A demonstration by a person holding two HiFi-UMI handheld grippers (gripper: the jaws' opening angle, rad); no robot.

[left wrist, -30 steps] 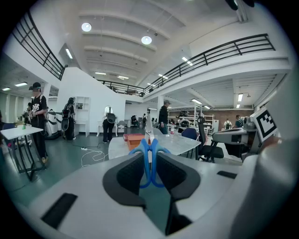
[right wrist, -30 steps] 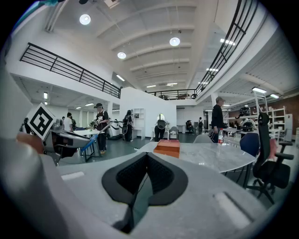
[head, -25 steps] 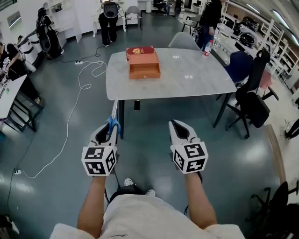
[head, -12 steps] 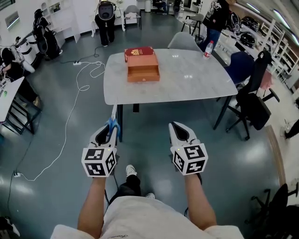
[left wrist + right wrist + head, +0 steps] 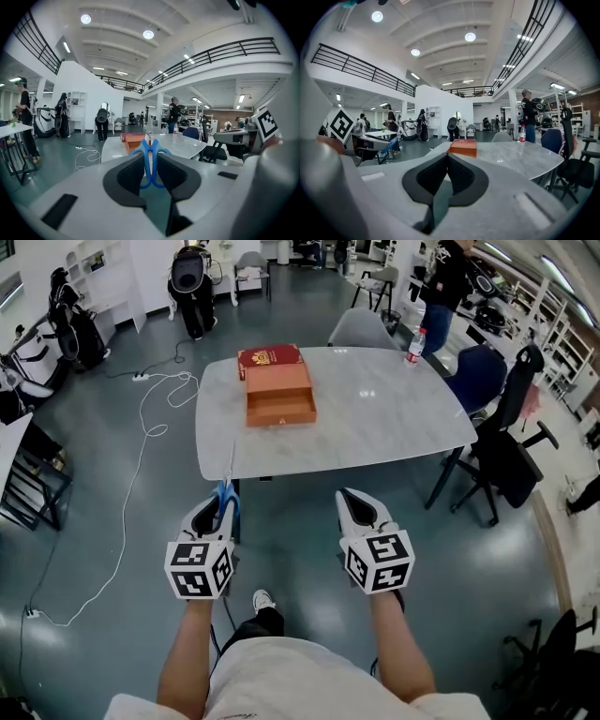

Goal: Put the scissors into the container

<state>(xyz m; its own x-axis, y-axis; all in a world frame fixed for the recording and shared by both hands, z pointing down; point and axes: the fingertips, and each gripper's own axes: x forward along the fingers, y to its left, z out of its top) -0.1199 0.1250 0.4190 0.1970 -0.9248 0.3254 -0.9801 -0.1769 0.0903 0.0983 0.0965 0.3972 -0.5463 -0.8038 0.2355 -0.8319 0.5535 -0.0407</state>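
My left gripper (image 5: 223, 505) is shut on blue-handled scissors (image 5: 228, 486), whose blades point up toward the table edge. In the left gripper view the blue handles (image 5: 150, 161) sit pinched between the dark pads of the left gripper (image 5: 150, 154). My right gripper (image 5: 359, 505) is shut with nothing in it, and in the right gripper view its pads meet at the right gripper's tip (image 5: 447, 157). The container, an orange box with a drawer front (image 5: 279, 396), stands on the far left part of the grey marble table (image 5: 375, 409), well ahead of both grippers.
A dark red box (image 5: 269, 356) lies behind the orange one. A water bottle (image 5: 413, 346) stands at the table's far right corner. Office chairs (image 5: 506, 423) sit to the right, a white cable (image 5: 141, 456) trails on the floor at left, and people stand in the background.
The table and orange box have come nearer and lower in the head view as I step forward. Both grippers keep the same pose, scissors still held.
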